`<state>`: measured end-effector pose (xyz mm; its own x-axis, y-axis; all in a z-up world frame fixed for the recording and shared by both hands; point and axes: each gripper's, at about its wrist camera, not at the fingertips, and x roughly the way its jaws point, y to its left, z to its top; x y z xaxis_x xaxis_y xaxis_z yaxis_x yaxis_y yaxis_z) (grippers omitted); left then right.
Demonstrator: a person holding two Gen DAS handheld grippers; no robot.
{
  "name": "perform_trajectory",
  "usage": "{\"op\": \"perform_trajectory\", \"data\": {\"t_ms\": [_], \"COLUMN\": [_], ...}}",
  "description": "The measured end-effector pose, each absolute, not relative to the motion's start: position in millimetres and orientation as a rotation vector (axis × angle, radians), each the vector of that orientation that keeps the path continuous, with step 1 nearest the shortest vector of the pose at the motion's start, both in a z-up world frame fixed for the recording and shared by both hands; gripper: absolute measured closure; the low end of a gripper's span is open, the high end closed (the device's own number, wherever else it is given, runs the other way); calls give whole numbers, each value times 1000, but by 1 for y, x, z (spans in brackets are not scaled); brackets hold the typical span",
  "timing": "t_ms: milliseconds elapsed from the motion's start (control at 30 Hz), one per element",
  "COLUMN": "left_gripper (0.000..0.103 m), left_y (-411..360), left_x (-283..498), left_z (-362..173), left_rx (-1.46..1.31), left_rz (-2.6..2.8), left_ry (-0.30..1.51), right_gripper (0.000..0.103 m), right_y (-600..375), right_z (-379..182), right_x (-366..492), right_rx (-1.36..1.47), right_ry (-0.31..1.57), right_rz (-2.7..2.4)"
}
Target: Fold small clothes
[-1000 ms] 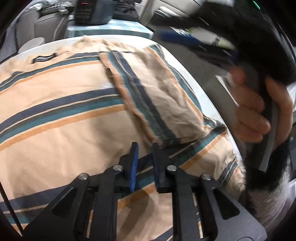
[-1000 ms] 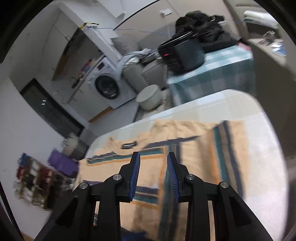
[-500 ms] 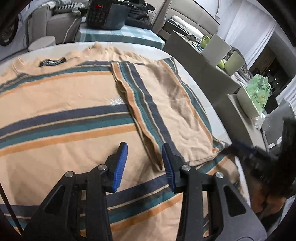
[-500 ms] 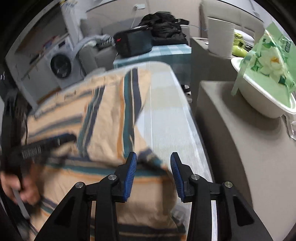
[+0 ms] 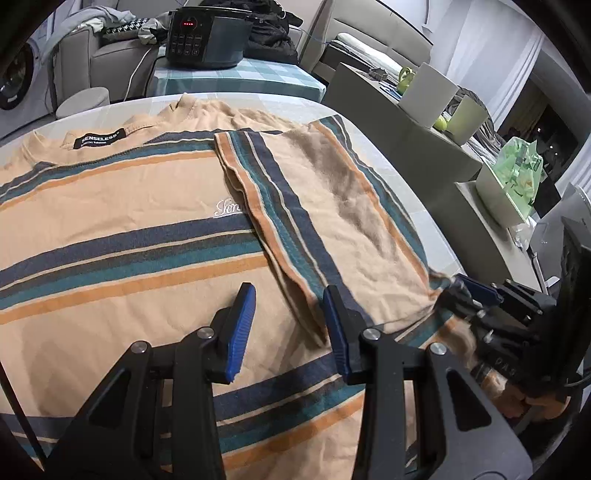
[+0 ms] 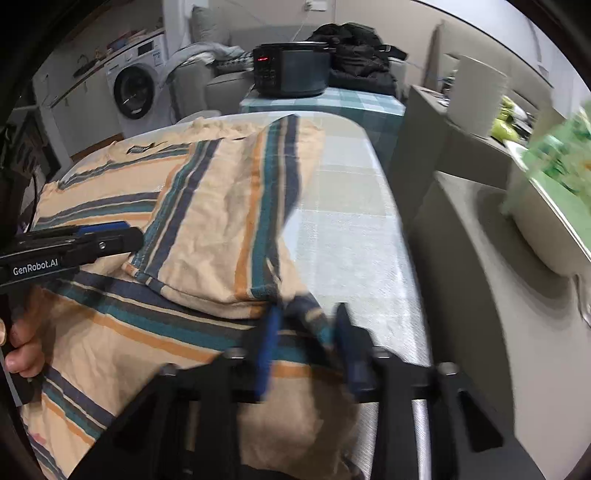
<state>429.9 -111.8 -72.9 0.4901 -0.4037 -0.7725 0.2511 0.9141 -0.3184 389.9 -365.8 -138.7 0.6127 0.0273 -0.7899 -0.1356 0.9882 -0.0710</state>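
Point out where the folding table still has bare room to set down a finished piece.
Bare strip: the table between the striped shirt edge with its folded-in sleeve and the table's outer rim, running up to the far end near the checked cloth. Crowded: the shirt covers the rest; the right gripper, jaws closing over the hem corner, blocks the strip's near end.

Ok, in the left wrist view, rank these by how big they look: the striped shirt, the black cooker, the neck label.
1. Striped shirt, filling most of the frame.
2. Black cooker, though it stands farther back, so its true size is unsure.
3. Neck label, clearly smallest.
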Motion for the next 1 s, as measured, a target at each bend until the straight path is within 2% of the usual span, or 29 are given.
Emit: {"op": "perform_trajectory", "data": {"t_ms": [133, 433, 467, 533, 600, 700, 767, 1000], "left_gripper": [69, 70, 73, 91, 99, 103, 103, 103], "left_y": [-110, -117, -118, -117, -115, -112, -111, -101], "left_x": [429, 425, 425, 426, 429, 427, 425, 419], "left_z": [-72, -74, -75, -76, -76, -77, -77, -76], "left_rx": [-185, -306, -304, -293, -300, -293, -276, -259], "left_rz": [-397, -517, -511, -480, -469, -460, -456, -417], "left_ry": [996, 1112, 1111, 1097, 1086, 1073, 1071, 1078], "right_gripper": [86, 84, 84, 84, 84, 86, 93, 94], "right_y": [-385, -362, -361, -361, -361, -364, -369, -379], "right_z": [-139, -132, -132, -131, -130, -134, -137, -136], "right_x": [383, 388, 389, 389, 388, 386, 387, 374], "right_rx": [-46, -102, -106, -110, -114, -122, -121, -88], "right_ry": [923, 884, 882, 869, 870, 888, 904, 919], "right_rz": [41, 116, 115, 113, 119, 129, 121, 136]}}
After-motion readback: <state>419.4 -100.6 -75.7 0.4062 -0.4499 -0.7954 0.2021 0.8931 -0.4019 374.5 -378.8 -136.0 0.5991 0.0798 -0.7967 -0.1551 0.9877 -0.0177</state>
